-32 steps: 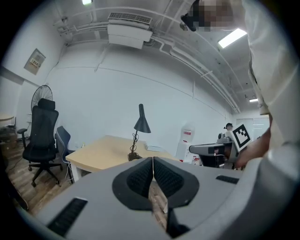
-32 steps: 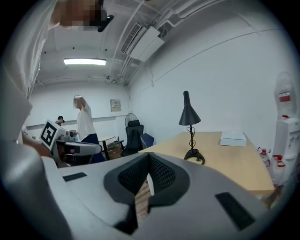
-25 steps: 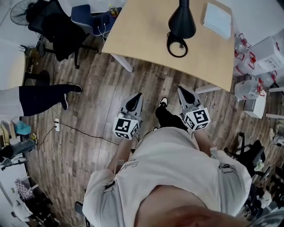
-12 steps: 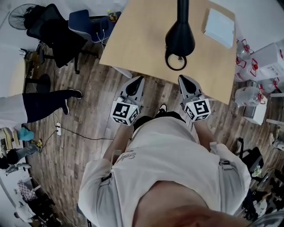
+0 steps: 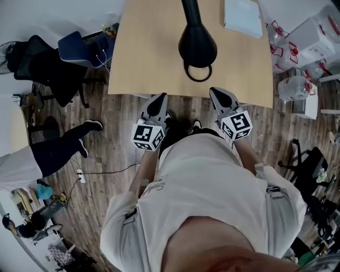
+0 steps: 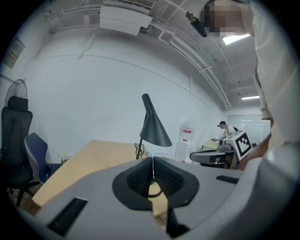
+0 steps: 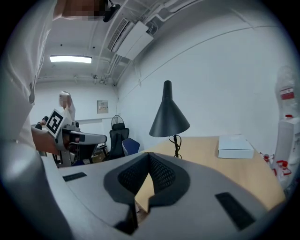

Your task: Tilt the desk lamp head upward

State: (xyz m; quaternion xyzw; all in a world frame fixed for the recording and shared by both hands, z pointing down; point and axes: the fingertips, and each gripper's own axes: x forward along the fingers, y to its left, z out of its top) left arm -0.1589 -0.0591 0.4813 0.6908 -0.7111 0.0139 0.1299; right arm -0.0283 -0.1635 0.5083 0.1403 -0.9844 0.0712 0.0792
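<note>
- The desk lamp (image 5: 197, 45) stands on the desk (image 5: 143, 53), ahead of both grippers and between their lines of aim. Neither gripper touches it.
- The left gripper (image 5: 159, 98) is held at the near desk edge, left of the lamp's ring base (image 5: 198, 71). Its ribbed black pads are pressed together along a thin seam, and nothing sits between them.
- The right gripper (image 5: 218, 93) is held at the same edge, right of the ring base. Its tips meet and it holds nothing.
- Both grippers have smooth grey shells, and each carries a cube with black-and-white square markers.
- Lamp: matte black throughout. It has a cone-shaped shade (image 7: 169, 117) with a narrow neck above, a thin stem and an open ring foot.
- In both gripper views the shade's open mouth faces downward toward the desktop. A dark cord (image 6: 138, 150) is looped at the stem below it.
- Desk: a light wood-toned top, smooth and flat.
- A flat white box (image 5: 243, 15) lies at the far right of the desk, well apart from the lamp.
- The floor (image 5: 106, 138) is made of dark wood-grain planks.
</note>
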